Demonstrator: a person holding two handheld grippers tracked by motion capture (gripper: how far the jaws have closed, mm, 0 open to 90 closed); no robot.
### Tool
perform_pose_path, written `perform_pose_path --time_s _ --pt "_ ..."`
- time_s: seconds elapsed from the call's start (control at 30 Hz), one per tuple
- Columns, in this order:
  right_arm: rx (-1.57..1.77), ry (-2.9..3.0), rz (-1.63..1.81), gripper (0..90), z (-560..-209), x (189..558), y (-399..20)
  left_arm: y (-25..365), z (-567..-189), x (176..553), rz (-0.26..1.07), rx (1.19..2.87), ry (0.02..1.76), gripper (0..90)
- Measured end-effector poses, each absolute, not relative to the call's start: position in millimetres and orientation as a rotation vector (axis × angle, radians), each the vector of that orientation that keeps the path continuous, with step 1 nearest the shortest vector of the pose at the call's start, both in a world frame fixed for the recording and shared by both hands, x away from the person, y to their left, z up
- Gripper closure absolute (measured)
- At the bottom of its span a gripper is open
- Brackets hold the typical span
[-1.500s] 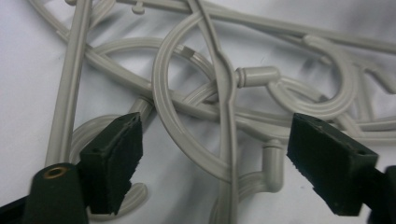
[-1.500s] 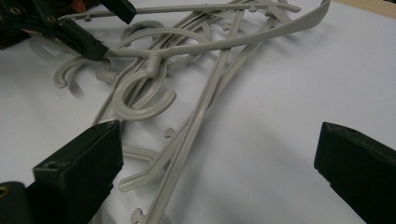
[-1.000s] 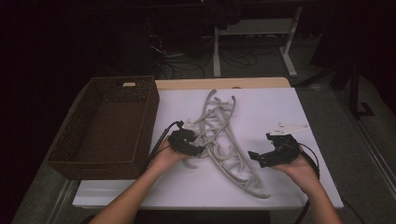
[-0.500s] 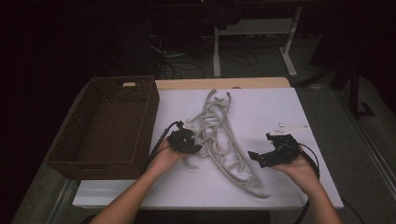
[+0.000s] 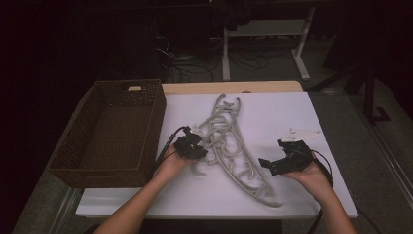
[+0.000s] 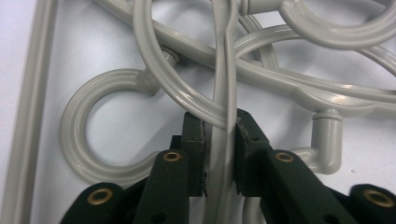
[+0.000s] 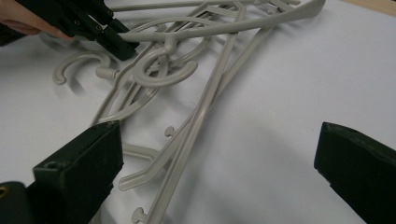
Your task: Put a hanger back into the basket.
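While right claw gapes, left claw clamps hanger.

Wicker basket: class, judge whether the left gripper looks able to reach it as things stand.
Probably yes. The wicker basket sits open-topped right beside the left gripper, with bare table between. But its jaws, just closing, now pinch a bar of the tangled grey hangers, which would drag along.

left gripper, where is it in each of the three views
High view: the left gripper sits left of centre, at the near left edge of the grey hanger pile, beside the wicker basket.
Left gripper view: its own jaws rise from the bottom centre, having just been closing on a thin grey hanger bar between them.
Right gripper view: it shows at top left, gripping the pile.
Shared landmark: the white table sheet.
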State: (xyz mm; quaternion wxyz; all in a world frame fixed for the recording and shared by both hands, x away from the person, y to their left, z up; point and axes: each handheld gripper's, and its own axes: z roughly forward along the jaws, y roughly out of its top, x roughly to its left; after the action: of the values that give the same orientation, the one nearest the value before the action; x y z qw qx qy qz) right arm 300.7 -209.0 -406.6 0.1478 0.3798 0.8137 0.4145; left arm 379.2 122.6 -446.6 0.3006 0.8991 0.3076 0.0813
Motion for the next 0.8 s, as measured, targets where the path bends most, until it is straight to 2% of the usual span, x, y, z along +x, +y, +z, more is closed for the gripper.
perform_pose_path --time_s 0.3,0.8 --pt "1.097 2.338 1.192 1.0 -407.1 301.0 -209.8 121.1 -439.3 377.1 0.223 2.386 0.794 80.0" --pt "1.112 2.325 1.213 1.0 -410.4 299.1 -212.1 122.8 -393.6 375.6 0.219 2.357 0.788 81.0"
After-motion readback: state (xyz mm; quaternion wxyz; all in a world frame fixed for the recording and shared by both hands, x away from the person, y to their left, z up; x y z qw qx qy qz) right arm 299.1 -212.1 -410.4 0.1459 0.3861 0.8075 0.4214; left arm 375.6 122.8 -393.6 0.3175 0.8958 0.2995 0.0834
